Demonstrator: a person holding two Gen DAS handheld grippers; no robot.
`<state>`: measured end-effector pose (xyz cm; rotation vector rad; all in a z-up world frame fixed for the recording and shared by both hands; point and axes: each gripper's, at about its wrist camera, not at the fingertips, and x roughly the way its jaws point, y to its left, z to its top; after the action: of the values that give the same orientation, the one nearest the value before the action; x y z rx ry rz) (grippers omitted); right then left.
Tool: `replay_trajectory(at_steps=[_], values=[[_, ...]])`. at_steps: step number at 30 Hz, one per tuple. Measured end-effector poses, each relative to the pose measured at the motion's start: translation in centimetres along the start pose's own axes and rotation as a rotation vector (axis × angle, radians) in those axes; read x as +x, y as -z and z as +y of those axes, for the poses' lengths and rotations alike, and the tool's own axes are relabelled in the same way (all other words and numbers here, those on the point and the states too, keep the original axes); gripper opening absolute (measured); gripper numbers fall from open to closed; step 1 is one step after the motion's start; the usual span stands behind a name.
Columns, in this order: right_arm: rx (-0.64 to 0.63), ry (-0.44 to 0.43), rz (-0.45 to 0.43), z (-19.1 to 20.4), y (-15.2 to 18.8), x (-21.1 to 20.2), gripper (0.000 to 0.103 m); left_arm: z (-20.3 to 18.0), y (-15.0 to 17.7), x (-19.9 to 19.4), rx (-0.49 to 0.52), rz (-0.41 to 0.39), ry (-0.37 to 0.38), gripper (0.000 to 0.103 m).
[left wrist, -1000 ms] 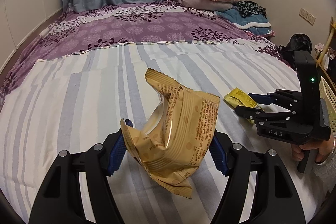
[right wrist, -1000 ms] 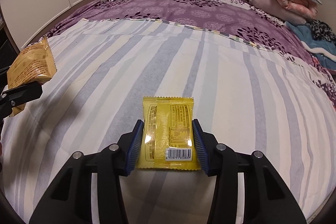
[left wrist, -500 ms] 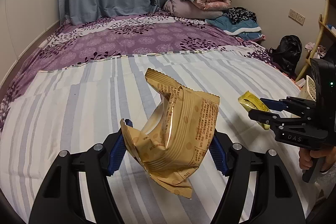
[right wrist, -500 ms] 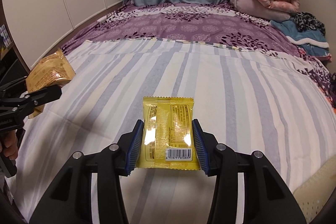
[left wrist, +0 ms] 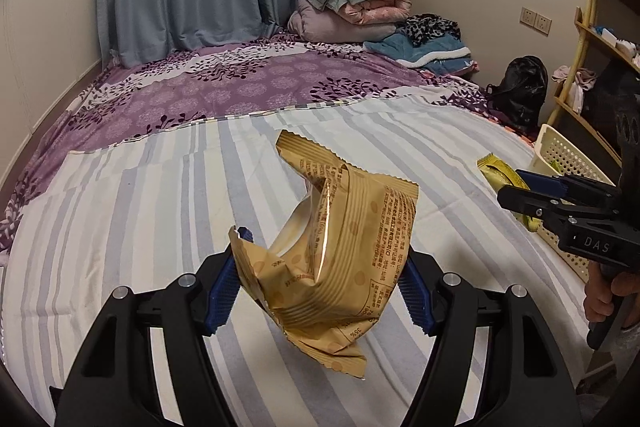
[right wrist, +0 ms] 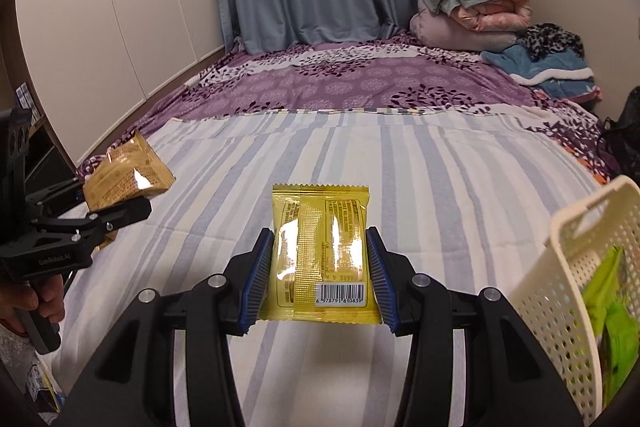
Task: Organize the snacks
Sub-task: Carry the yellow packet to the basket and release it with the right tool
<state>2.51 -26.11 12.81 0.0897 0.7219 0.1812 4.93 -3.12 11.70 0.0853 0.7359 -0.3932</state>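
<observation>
Only our right wrist view shows green packets (right wrist: 612, 311) inside the basket (right wrist: 560, 291), right of our right gripper (right wrist: 320, 277) clamping the yellow packet (right wrist: 320, 251); our left gripper (left wrist: 320, 279) pinches the crumpled tan packet (left wrist: 336, 251).

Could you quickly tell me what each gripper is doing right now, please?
Left gripper: closed on the crumpled tan snack bag.
Right gripper: closed on the yellow snack packet.

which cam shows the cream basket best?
Right wrist: the cream basket shows its perforated wall, handle slot and green packets inside. Left wrist catches only a corner behind the right gripper.
</observation>
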Motion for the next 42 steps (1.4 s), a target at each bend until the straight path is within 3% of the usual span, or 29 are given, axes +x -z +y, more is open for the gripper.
replay_trajectory(at_steps=[10,22,32,36,38,39,42], values=[[0.089,0.049,-0.075,-3.7,1.7,-4.8,0.047,-4.2,0.3,-2.2,0.059,-0.02,0.014,0.07],[0.245,0.208,-0.156,-11.5,4.7,-11.0,0.047,-10.0,-0.1,-2.7,0.159,-0.031,0.073,0.07],[0.356,0.324,-0.14,-16.2,7.7,-13.3,0.047,-14.7,-0.5,-2.3,0.239,-0.029,0.119,0.07],[0.384,0.321,-0.139,-17.0,8.4,-13.7,0.049,-16.3,-0.7,-2.0,0.268,-0.022,0.135,0.07],[0.387,0.34,-0.138,-17.3,8.4,-14.1,0.058,-17.1,-0.9,-1.8,0.28,-0.02,0.143,0.07],[0.401,0.336,-0.151,-17.5,8.5,-14.4,0.072,-17.5,-1.1,-1.7,0.288,-0.02,0.149,0.07],[0.415,0.345,-0.175,-17.8,8.7,-15.3,0.076,-18.9,-1.4,-1.5,0.311,-0.021,0.166,0.07]])
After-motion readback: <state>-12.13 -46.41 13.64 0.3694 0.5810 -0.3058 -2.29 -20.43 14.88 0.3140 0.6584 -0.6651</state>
